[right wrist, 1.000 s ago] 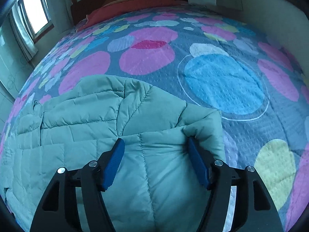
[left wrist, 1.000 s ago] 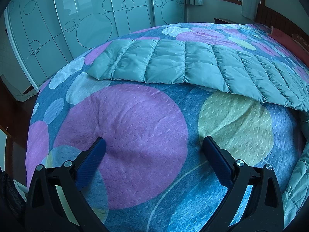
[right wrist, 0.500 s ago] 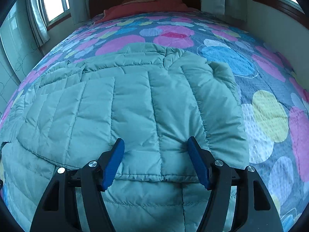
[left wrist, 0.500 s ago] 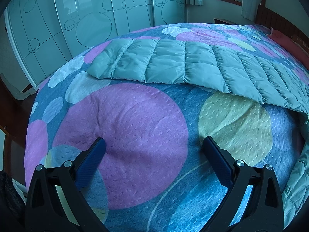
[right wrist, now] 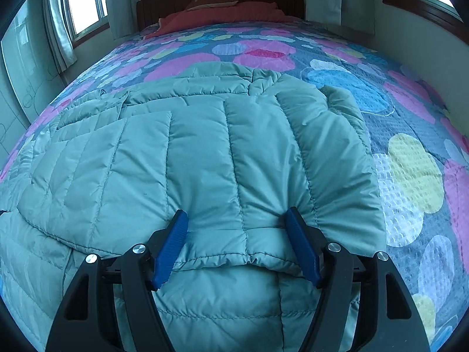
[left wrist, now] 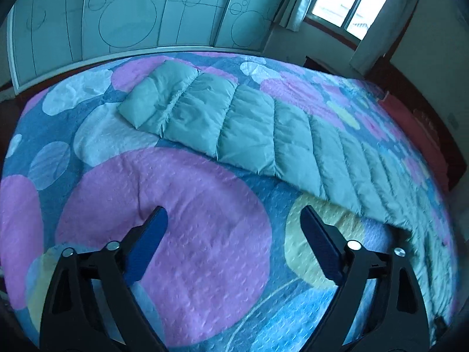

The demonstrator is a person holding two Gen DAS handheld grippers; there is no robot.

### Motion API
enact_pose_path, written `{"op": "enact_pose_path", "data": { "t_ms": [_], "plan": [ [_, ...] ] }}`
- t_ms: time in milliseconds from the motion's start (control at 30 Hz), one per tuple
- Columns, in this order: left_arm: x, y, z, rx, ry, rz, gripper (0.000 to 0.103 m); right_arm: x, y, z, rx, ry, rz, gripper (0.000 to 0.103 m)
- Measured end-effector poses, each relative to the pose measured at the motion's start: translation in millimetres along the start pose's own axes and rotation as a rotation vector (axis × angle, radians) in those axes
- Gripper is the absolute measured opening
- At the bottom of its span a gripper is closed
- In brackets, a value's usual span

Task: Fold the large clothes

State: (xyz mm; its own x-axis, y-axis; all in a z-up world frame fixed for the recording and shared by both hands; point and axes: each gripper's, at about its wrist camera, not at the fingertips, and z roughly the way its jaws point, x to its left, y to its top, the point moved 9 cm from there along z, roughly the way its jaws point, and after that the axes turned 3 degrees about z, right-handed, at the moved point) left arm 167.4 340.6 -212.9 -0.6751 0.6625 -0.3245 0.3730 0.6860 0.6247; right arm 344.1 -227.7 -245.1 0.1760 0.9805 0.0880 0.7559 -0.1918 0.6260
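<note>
The right gripper [right wrist: 236, 228] is clamping a folded sleeve end of the quilted green jacket [right wrist: 181, 158] lying on the bedspread [left wrist: 205, 234]; the left gripper [left wrist: 233, 228], jaws just narrowing yet empty, is hovering over the bedspread beside the jacket.

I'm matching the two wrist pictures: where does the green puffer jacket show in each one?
Left wrist: the green puffer jacket shows only its outstretched sleeve, slanting from upper left to the right edge.
Right wrist: it fills the centre and left, a folded-over sleeve cuff between the right gripper jaws.
Shared landmark: the circle-patterned bedspread.
</note>
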Motion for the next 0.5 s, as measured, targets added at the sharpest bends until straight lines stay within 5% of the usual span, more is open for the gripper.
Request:
{"op": "enact_pose_path", "data": {
  "t_ms": [200, 500],
  "plan": [
    [30, 33, 13, -0.036, -0.153, -0.204, 0.075, 0, 0, -2, -0.007, 0.001, 0.003, 0.069],
    [45, 61, 28, -0.078, -0.191, -0.333, 0.071, -1, 0, -3, -0.009, 0.003, 0.004, 0.069]
  ]
}}
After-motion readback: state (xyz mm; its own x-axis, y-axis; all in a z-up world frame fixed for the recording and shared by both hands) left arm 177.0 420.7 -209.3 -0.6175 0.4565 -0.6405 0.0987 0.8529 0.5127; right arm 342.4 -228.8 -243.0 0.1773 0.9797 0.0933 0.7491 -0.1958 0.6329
